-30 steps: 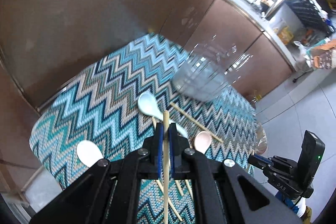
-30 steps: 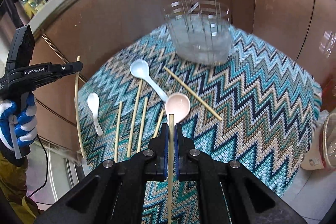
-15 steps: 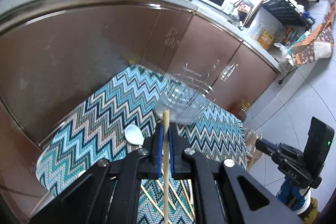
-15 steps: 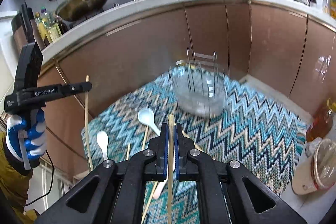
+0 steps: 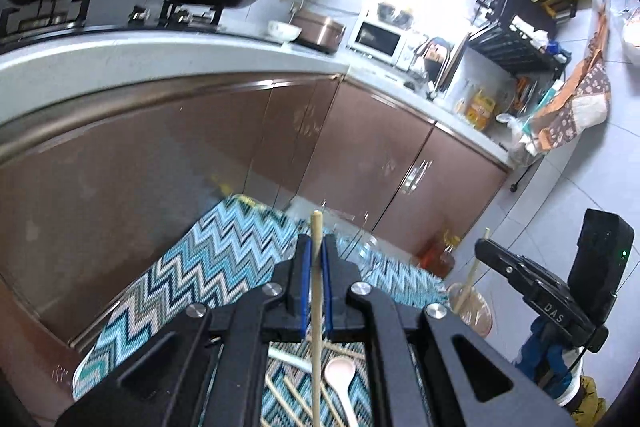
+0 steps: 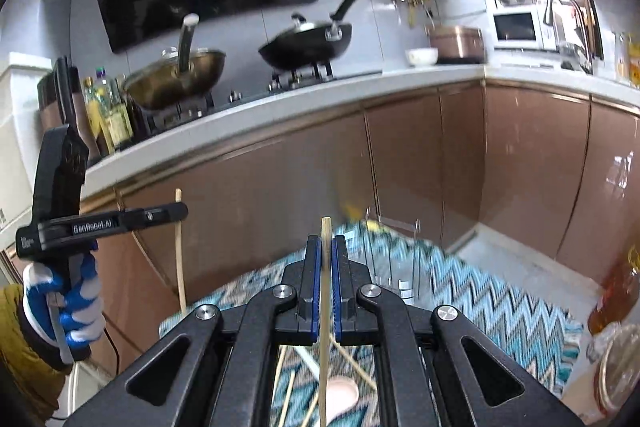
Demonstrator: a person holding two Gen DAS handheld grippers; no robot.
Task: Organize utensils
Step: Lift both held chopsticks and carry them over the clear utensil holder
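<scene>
Left gripper (image 5: 316, 259) clamped on chopstick (image 5: 316, 307); right gripper (image 6: 326, 263) clamped on second chopstick (image 6: 325, 327).

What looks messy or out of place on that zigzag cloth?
Loose chopsticks lie crossed at odd angles on the cloth, with a pink spoon among them. Each gripper, left and right, holds one chopstick. Nothing looks spilled or broken.

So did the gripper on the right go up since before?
Yes. The right gripper rose: the zigzag-patterned cloth sank low in its view, and the white countertop now shows above.
</scene>
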